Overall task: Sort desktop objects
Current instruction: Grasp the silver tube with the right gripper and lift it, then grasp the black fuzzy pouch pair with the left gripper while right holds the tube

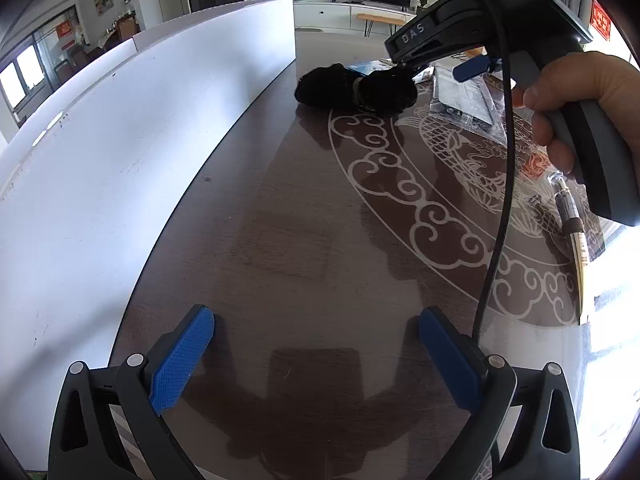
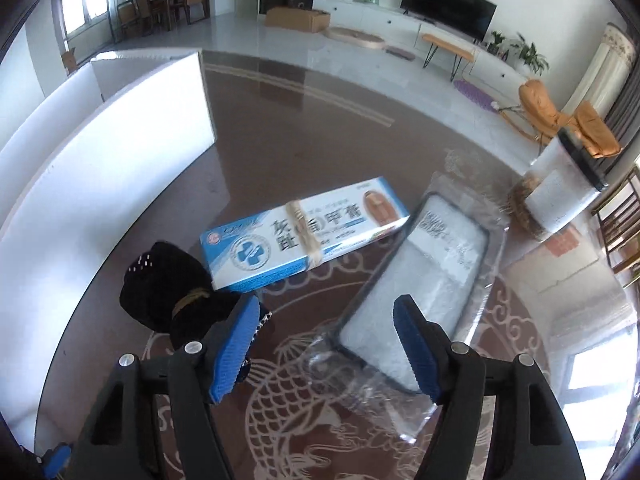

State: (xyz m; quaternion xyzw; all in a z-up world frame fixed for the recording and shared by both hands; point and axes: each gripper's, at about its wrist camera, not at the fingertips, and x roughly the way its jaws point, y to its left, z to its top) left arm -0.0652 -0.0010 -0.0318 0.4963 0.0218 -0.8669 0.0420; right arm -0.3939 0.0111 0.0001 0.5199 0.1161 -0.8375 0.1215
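Note:
A black rolled cloth bundle (image 1: pixel 354 90) tied with a band lies on the dark patterned table; it also shows in the right wrist view (image 2: pixel 168 292), just left of my right gripper's left finger. A blue and white medicine box (image 2: pixel 304 232) with a rubber band lies beyond it. A clear plastic packet with a dark-framed white item (image 2: pixel 424 284) lies ahead of my right gripper (image 2: pixel 326 328), which is open and empty above it. My left gripper (image 1: pixel 316 336) is open and empty over bare table. The right gripper also shows in the left wrist view (image 1: pixel 440 68), hovering by the bundle.
A white board wall (image 1: pixel 120 128) runs along the table's left side. A clear jar with a white label (image 2: pixel 560 196) stands at the right. A pen-like glass tube (image 1: pixel 568 208) and a thin strip lie on the table (image 1: pixel 280 220) at the right.

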